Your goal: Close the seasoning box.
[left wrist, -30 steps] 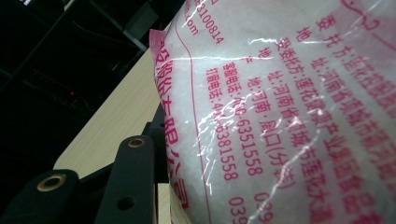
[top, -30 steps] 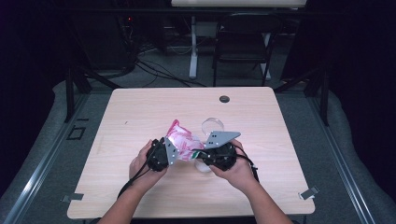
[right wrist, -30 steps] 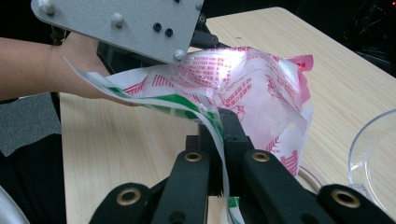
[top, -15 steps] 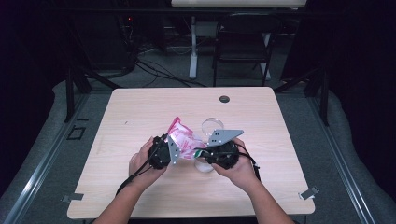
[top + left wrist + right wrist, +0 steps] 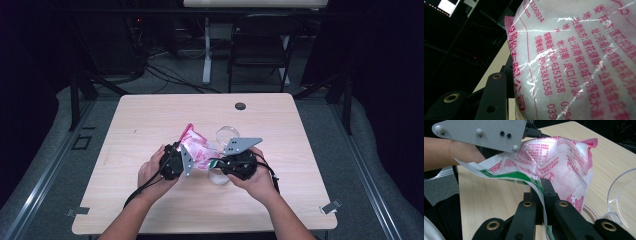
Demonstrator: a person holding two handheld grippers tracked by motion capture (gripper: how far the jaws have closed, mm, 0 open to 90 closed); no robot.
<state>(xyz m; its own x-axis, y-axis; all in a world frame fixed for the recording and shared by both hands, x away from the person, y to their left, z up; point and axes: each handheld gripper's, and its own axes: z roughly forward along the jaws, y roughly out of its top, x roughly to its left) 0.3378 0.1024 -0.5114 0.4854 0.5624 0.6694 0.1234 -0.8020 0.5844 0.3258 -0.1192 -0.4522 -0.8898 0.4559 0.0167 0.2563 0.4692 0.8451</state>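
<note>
The tabletop (image 5: pixel 150 120) of pale wood carries the work near its middle. The bag (image 5: pixel 197 147) there is a clear plastic pouch printed in pink-red characters, full of white grains, with a green-and-white strip along one edge; it is crumpled and held up off the tabletop, tilted, its pink corner pointing away from the person. A clear bowl (image 5: pixel 227 134) stands just beyond the bag, on the far side, partly behind it.

Both forearms come in from the near edge of the tabletop, and the hands close in on the bag from either side. The left hand (image 5: pixel 152 167) holds the left tool (image 5: pixel 499 82) against the bag's left side; the bag presses right up to one jaw, and whether that tool grips it I cannot tell. The right tool (image 5: pixel 541 185) sits at the bag's right side with its jaws narrowed onto the green-striped edge, pinching the film between them.
</note>
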